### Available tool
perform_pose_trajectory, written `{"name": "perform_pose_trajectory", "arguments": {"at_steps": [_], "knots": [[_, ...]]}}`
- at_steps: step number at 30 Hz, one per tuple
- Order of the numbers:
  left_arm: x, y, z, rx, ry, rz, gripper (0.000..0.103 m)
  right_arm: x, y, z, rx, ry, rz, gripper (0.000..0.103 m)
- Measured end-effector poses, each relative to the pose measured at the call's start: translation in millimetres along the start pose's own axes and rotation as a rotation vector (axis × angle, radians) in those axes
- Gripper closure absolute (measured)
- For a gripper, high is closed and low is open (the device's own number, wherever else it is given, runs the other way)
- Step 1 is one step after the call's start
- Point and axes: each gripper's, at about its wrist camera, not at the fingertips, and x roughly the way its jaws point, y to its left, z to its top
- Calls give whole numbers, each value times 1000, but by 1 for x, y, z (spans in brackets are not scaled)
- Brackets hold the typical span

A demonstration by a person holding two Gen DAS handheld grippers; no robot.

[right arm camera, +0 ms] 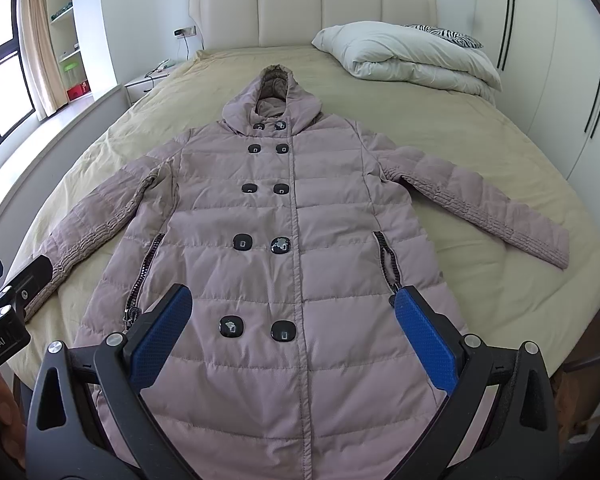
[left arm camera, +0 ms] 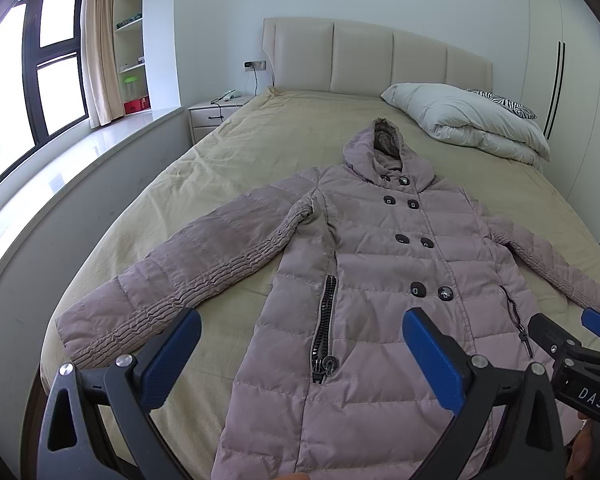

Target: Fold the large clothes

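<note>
Your quilted hooded coat [right arm camera: 300, 216] lies face up and buttoned along the middle of the bed [right arm camera: 480, 152], its long axis running from you toward the headboard [right arm camera: 312, 12]: hood [right arm camera: 274, 96] at the far end, hem at the near end. Both sleeves angle outward and back toward you, the left sleeve [left arm camera: 172, 280] and the right sleeve [right arm camera: 484, 208] each lying flat on the tan sheet. Two zippered pockets flank the double row of dark buttons.

Your left claw [left arm camera: 300, 360] hangs spread wide above the coat's lower left side, pinching nothing. Your right claw [right arm camera: 292, 332] is likewise spread wide over the lower front, empty.

A folded white duvet [right arm camera: 412, 56] sits at the far right by the headboard, with a zebra-print pillow [right arm camera: 448, 36] behind it. A nightstand [left arm camera: 216, 114] stands far left, beside a window ledge, a curtain [left arm camera: 100, 48], a dark-framed window [left arm camera: 52, 64] and open shelves. White wardrobe doors [right arm camera: 540, 60] line the right wall.

The coat's hem is cut off behind the claws in both views, so you cannot see how it lies there.
</note>
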Motion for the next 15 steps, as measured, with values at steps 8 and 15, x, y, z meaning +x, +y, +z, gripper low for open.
{"name": "perform_pose_trajectory", "arguments": {"at_steps": [8,15], "knots": [[1,0,0,1,2,1,0,0,-1,1,0,1,2,0],[5,8,-6,-4,6,4,0,1,-2,0,4,4,6,0]]}}
